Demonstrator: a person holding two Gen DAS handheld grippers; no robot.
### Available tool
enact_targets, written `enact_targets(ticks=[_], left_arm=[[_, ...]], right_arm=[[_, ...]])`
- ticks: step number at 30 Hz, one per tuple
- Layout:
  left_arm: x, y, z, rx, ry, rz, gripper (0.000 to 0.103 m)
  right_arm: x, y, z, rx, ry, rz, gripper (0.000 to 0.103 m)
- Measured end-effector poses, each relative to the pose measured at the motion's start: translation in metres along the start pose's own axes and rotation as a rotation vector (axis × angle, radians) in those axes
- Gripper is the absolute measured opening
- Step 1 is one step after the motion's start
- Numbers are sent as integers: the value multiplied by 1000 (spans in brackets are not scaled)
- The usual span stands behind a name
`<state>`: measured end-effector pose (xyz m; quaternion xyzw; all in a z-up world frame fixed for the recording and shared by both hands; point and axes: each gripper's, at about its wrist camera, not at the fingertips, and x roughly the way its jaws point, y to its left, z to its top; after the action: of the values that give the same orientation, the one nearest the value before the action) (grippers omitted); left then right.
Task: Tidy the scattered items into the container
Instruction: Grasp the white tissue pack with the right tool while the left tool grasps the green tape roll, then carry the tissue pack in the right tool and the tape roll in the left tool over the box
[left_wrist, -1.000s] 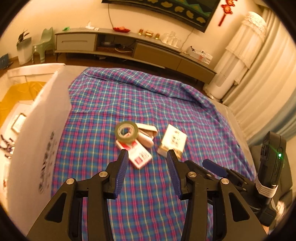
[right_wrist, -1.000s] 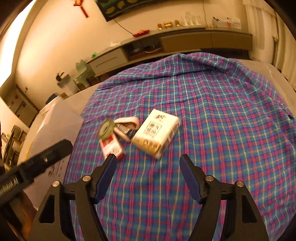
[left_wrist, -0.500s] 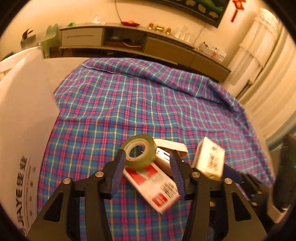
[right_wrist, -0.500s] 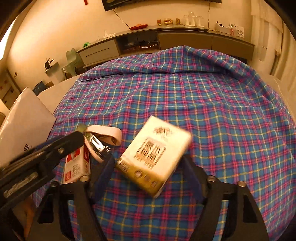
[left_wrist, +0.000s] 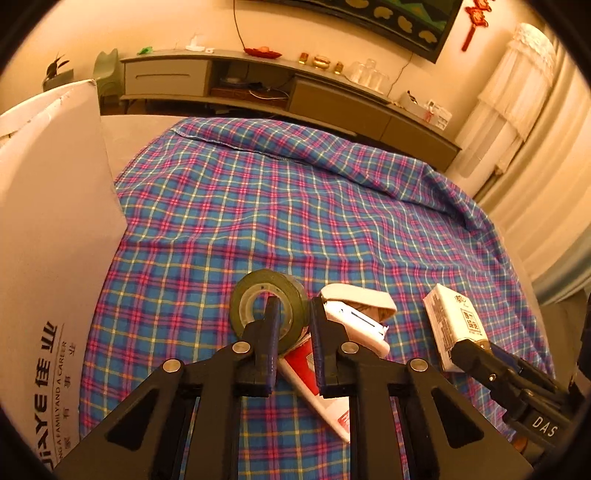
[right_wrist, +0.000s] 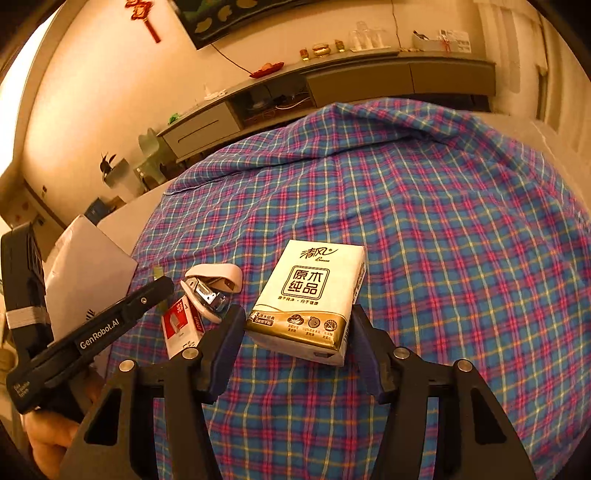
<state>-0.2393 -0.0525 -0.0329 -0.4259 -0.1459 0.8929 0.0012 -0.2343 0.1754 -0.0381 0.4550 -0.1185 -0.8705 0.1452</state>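
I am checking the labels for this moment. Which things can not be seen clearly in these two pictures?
- White box, left wrist view: inside hidden by its own wall; left edge cuts it off.
- Red and white packet, left wrist view: partly under the tape roll and behind the left gripper.
- Tape roll, right wrist view: nearly all hidden by the left gripper's body.
- Tissue pack, right wrist view: contact with the right gripper unclear.

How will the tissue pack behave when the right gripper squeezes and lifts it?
The tissue pack looks like soft wrapped paper, so it will probably dent a little between the right gripper fingers and not slip. It seems light for its size. Flat-sided, it should not roll on the plaid cloth.
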Motion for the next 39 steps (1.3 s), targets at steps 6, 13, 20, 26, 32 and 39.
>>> enact_targets(ticks=[6, 13, 20, 26, 32, 39], left_arm=[[-23, 5, -7, -24, -25, -27, 15], [-69, 6, -29, -35, -45, -74, 15], [-114, 5, -53, -34, -59, -94, 15], [-150, -4, -72, -9, -84, -103, 15], [-177, -18, -88, 36, -94, -98, 15], [-209, -34, -105, 77, -122, -87, 15]], right_arm=[[-9, 2, -10, 31, 7, 45, 58], [-27, 22, -26, 12, 10, 89, 58], [-52, 38, -42, -2, -5, 125, 58], [-70, 46, -57, -18, -10, 151, 58], [-85, 52, -66, -31, -19, 171, 58], [-103, 65, -72, -62, -48, 201, 58]])
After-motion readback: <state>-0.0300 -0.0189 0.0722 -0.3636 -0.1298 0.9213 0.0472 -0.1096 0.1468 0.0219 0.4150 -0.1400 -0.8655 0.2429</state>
